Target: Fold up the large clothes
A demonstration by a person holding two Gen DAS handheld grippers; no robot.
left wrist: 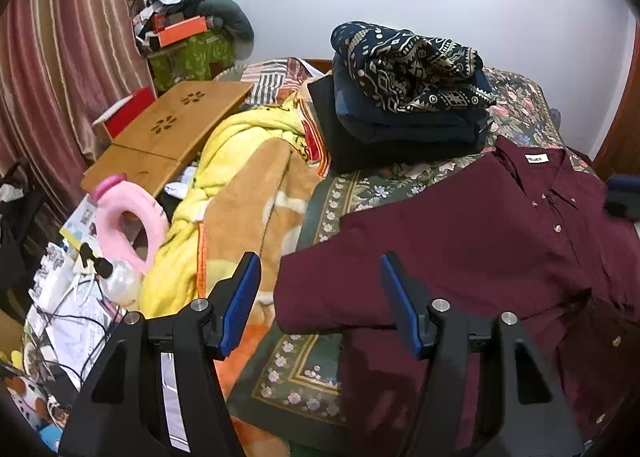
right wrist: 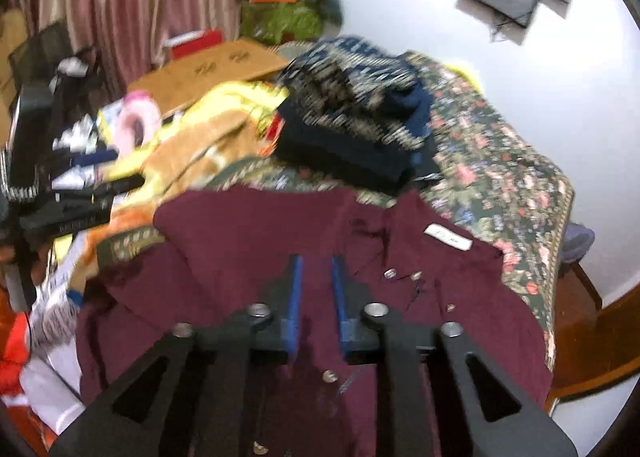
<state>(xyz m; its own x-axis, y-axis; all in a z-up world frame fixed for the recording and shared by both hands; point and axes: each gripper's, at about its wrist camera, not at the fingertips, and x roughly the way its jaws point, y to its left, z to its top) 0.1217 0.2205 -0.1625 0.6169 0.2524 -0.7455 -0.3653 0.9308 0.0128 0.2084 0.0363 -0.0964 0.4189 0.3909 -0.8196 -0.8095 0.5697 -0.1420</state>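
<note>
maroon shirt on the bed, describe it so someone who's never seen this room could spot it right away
Start at the bed with the green floral bedspread. In front of the stack of folded dark clothes, the maroon shirt lies spread flat, collar toward the wall. It is the only plain wine-red piece there, with small pale buttons down its front and a white neck label.

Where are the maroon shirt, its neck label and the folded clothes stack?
maroon shirt [left wrist: 472, 225]: left wrist view, chest panel.
neck label [left wrist: 537, 158]: left wrist view, label's centre.
folded clothes stack [left wrist: 400, 121]: left wrist view, navy layer's front.

The right wrist view is motion-blurred; the maroon shirt [right wrist: 248, 257] runs off its bottom edge.
</note>
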